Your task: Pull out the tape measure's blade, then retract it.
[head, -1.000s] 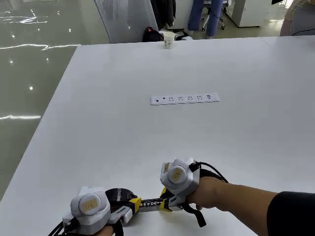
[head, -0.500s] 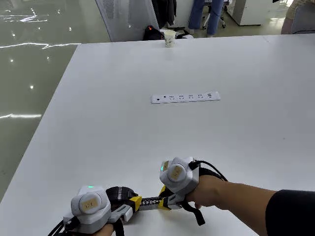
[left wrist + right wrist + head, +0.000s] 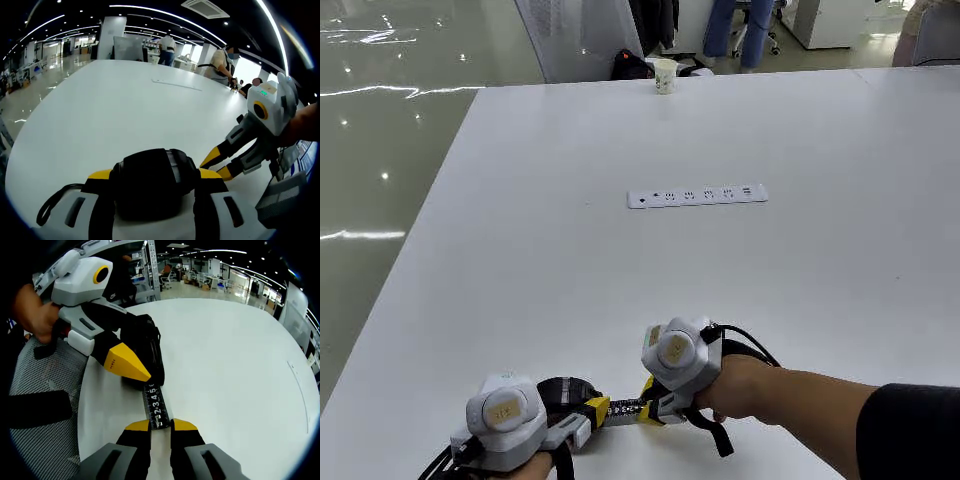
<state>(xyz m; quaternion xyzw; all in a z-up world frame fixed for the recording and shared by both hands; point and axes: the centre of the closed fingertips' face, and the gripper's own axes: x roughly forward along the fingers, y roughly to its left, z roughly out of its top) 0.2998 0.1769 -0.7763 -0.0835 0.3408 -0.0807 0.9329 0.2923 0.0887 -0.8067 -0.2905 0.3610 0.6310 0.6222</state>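
Observation:
The black tape measure (image 3: 563, 392) lies on the white table (image 3: 620, 270) near its front edge. My left gripper (image 3: 588, 405) is shut on its case (image 3: 152, 182), with the yellow tips on either side. A short length of blade (image 3: 155, 407), marked 2 to 5, runs flat from the case (image 3: 148, 347) to my right gripper (image 3: 161, 426), which is shut on the blade's end. In the head view the right gripper (image 3: 648, 408) sits just right of the case, with the blade (image 3: 621, 408) bridging the small gap. The right gripper (image 3: 216, 165) also appears in the left gripper view.
A white power strip (image 3: 697, 196) lies mid-table. A paper cup (image 3: 665, 76) stands at the far edge. The table's left edge drops to a glossy floor (image 3: 380, 150). People stand beyond the table's far end.
The right gripper has crept a little left toward the case, so the exposed blade looks slightly shorter. The left gripper has hardly moved.

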